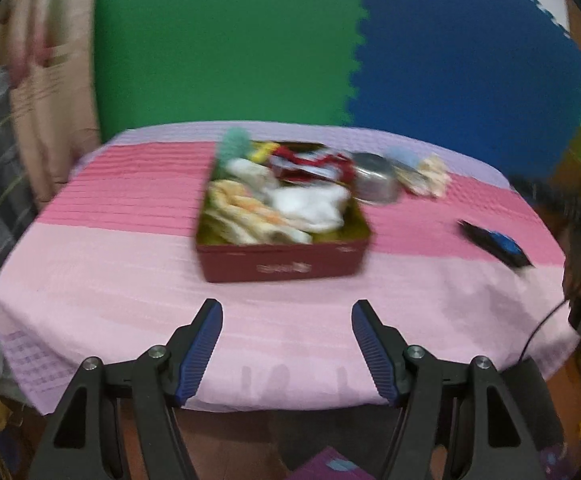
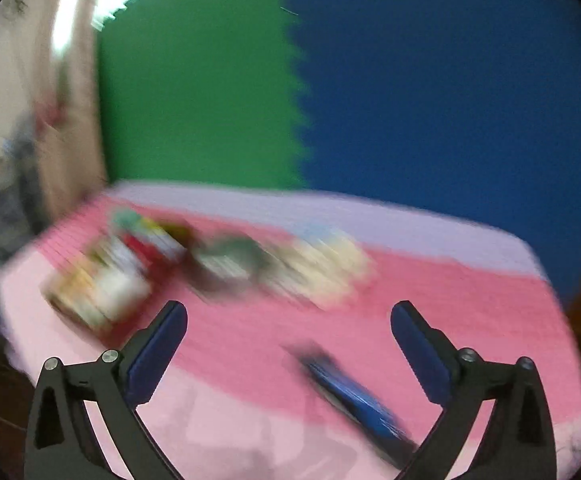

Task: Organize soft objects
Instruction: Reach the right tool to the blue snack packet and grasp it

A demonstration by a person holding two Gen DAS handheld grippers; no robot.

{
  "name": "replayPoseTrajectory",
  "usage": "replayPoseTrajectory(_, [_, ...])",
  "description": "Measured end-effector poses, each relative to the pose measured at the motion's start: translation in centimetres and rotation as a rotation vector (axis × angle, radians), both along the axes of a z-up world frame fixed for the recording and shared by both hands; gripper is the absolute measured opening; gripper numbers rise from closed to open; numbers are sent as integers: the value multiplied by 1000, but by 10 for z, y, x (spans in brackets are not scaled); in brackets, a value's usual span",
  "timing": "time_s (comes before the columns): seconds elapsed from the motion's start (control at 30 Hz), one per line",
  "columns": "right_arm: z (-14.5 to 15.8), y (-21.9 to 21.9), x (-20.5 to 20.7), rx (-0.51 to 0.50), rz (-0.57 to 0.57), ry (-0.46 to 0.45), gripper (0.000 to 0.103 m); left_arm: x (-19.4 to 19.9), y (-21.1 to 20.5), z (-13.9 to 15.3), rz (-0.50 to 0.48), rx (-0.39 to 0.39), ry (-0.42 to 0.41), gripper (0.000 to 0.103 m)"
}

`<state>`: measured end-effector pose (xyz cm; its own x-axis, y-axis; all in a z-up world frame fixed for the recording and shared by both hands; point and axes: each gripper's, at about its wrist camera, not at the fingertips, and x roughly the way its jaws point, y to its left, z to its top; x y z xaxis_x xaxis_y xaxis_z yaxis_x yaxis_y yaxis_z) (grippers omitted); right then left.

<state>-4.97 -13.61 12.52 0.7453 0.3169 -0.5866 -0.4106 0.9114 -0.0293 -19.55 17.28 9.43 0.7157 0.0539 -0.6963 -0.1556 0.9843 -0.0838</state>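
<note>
1. Two grippers are both empty: the left gripper point(image 1: 286, 312) has its fingers spread with nothing between them, low over the near edge of the pink tablecloth point(image 1: 90, 280), and the right gripper point(image 2: 288, 312) has its fingers spread wide, also holding nothing.
2. The step in hand looks like the gap between placements: most soft items already lie in the dark red box point(image 1: 282, 268), while a pale cream cloth point(image 1: 430, 178) is not yet in it, lying on the table right of the metal bowl point(image 1: 374, 182).
3. The next move probably calls for the right gripper to reach past the blue-and-black object point(image 2: 354, 396) lying near it, close on that cream cloth point(image 2: 322, 272), lift it clear of the bowl and carry it left to the box.
4. Inside the box sit a crumpled white cloth point(image 1: 310, 204), a yellowish folded cloth point(image 1: 246, 216) and something red at the back; a teal fuzzy item point(image 1: 234, 144) rests at its far left corner. Blur hides finer detail.
</note>
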Motion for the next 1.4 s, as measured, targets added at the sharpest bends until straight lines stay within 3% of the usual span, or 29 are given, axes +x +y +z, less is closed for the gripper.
replayPoseTrajectory(0.07, [-19,-48,-7,-59,-81,59,102,6,-18,0,-63,-7,17,69])
replayPoseTrajectory(0.2, [-23,-99,-18,10,-80,114,102,18,-50,6,-151,-3,30,69])
replayPoseTrajectory(0.33, [-22,-81,-13,-38,72,135,101,31,-74,11,-188,-22,44,69])
replayPoseTrajectory(0.5, [-51,-37,19,-172,196,186,97,37,-90,14,-204,5,76,69])
replayPoseTrajectory(0.53, [-59,-29,31,-195,209,215,90,38,-91,15,-204,15,78,69])
replayPoseTrajectory(0.63, [-82,-29,55,-197,214,354,22,43,-92,22,-215,30,82,69])
replayPoseTrajectory(0.83, [-66,-67,54,-29,139,342,16,93,-107,46,-318,64,48,69])
replayPoseTrajectory(1.0, [-56,-138,57,110,-46,303,16,175,-134,56,-475,53,46,70])
replayPoseTrajectory(1.17, [-68,-198,63,161,-209,309,17,264,-167,41,-579,101,94,70])
replayPoseTrajectory(1.4, [-87,-212,60,205,-244,280,16,350,-195,-2,-627,200,219,70])
